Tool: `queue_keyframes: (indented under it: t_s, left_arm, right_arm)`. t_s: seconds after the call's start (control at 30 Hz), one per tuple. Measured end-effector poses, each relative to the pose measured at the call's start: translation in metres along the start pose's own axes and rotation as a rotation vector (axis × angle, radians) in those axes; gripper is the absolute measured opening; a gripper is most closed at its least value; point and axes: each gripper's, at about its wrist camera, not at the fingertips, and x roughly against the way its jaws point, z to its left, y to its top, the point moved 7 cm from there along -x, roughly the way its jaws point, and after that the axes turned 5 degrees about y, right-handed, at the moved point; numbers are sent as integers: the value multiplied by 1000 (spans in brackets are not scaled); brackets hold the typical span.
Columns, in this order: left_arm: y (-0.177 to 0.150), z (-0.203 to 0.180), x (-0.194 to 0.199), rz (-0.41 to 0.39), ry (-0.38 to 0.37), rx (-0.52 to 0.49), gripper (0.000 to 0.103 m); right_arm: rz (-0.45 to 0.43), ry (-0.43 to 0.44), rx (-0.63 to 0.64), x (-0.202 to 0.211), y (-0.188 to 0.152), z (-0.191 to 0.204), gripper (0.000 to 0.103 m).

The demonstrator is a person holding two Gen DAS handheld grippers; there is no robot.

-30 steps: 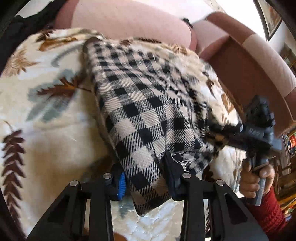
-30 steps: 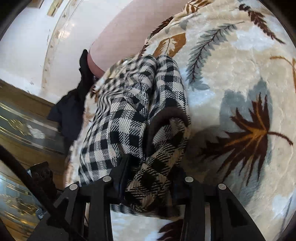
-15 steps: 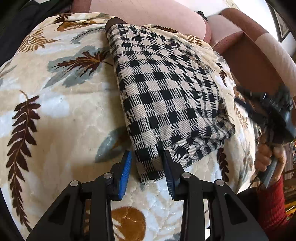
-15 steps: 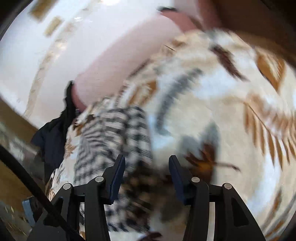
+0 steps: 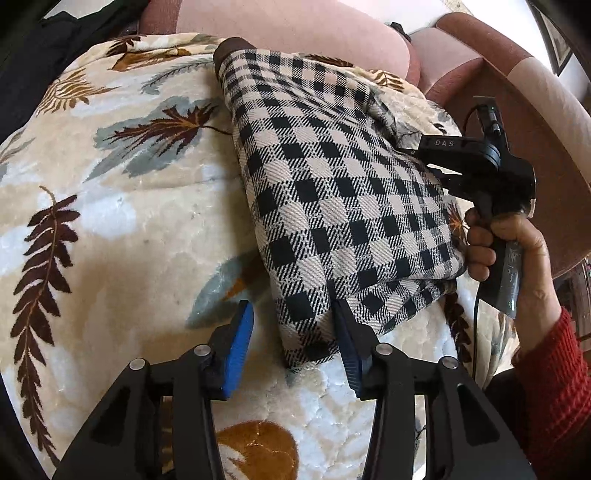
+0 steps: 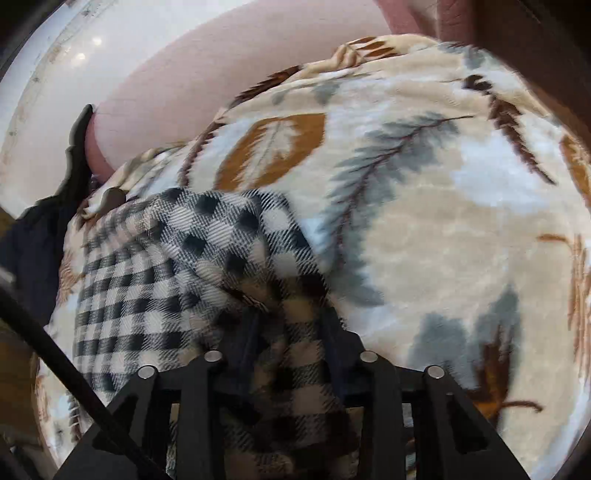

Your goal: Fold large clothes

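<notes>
While the checked garment (image 5: pixel 343 199) lies part-folded on the leaf-print blanket (image 5: pixel 122 229), the fold is mid-step.
Left gripper (image 5: pixel 291 332) is opening, near corner loose between its pads; right gripper (image 6: pixel 288 332) is closing on a bunched edge. Next, I'd judge: carry that edge across, flatten it. Pink sofa (image 5: pixel 295 33) behind.
</notes>
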Motion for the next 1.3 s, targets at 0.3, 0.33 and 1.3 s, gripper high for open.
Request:
queue_keyframes:
  t_s: [0.3,0.33,1.3]
  left_arm:
    - [-2,14,48,-131,98,-12,50]
    - [-2,21,53,-157,121,6,51]
    - [-14,13,196,-737,585,10,87]
  right_arm:
    - [-221,-26,173,62,1,55,44]
    - [-220,17,190,66,-4,71,44]
    - [69,354,246,133,-193,88,55]
